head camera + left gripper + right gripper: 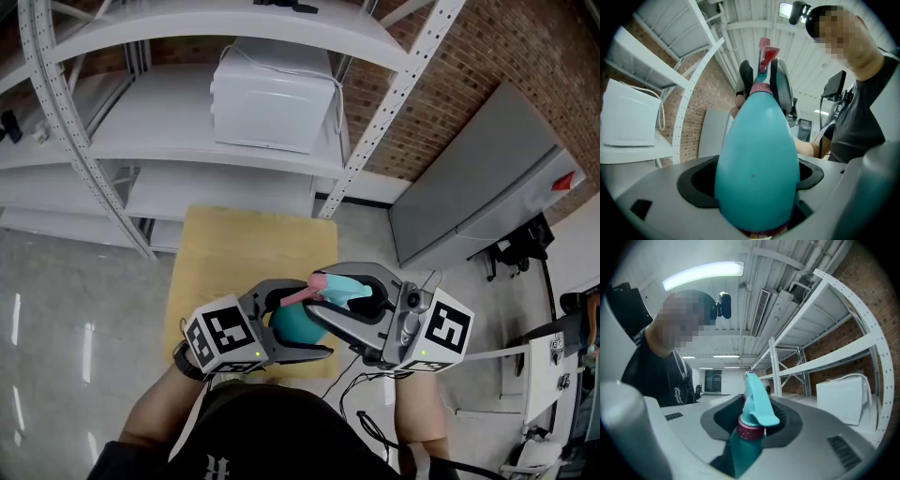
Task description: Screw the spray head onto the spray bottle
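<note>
Over the wooden table (225,244), lower centre of the head view, the left tongs (757,183) clench the belly of the teal spray bottle (757,154). It looks smooth, light and thin-walled, so it may slip or dent; hold it at its widest. The right tongs (752,420) grasp the stiffer spray head (758,401) above its magenta collar (749,431), the better place to turn.

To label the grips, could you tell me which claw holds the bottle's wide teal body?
The left claw: it clamps the bottle body, while the right claw grips the spray head.
</note>
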{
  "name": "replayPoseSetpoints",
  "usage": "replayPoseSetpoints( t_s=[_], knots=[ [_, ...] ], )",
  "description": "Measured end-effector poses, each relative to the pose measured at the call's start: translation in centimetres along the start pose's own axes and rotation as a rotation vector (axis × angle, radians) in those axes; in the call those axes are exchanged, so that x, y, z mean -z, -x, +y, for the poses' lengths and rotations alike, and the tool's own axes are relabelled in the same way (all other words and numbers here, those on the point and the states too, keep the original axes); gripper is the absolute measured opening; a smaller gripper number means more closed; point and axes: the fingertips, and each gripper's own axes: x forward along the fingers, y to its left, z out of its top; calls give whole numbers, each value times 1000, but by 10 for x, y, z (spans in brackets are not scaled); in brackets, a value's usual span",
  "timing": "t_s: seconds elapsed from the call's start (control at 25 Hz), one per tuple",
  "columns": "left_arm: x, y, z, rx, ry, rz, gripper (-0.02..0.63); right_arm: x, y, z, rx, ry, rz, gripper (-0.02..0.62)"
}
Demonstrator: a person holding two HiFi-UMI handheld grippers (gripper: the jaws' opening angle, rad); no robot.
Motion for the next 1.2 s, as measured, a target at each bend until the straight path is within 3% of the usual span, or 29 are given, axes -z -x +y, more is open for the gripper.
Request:
replayPoseSetpoints(
  t_s=[0.4,0.56,0.64,0.76,0.88,0.96,1.08,1.2],
  knots=[
    [9,14,53,-478,-131,63,443,20,-5,-42,407,-35,81,120],
    [21,22,75,-686,-197,108,443,35,-3,-61,536,-105,106,120],
    [27,23,83,-736,-216,132,443,42,-1,-70,598,-148,115,120],
    [33,18,83,-680,-177,130,443,48,0,-74,637,-162,116,120],
    [32,14,74,-547,-114,91,443,36,-1,-60,556,-113,97,133],
    [26,15,65,-440,-63,55,443,20,4,-42,436,-93,66,235],
    [15,18,43,-259,-8,11,443,-7,31,-17,196,-113,-45,249],
    [3,16,3,-29,-8,2,443,-29,68,-21,-28,-206,-234,249]
  ],
)
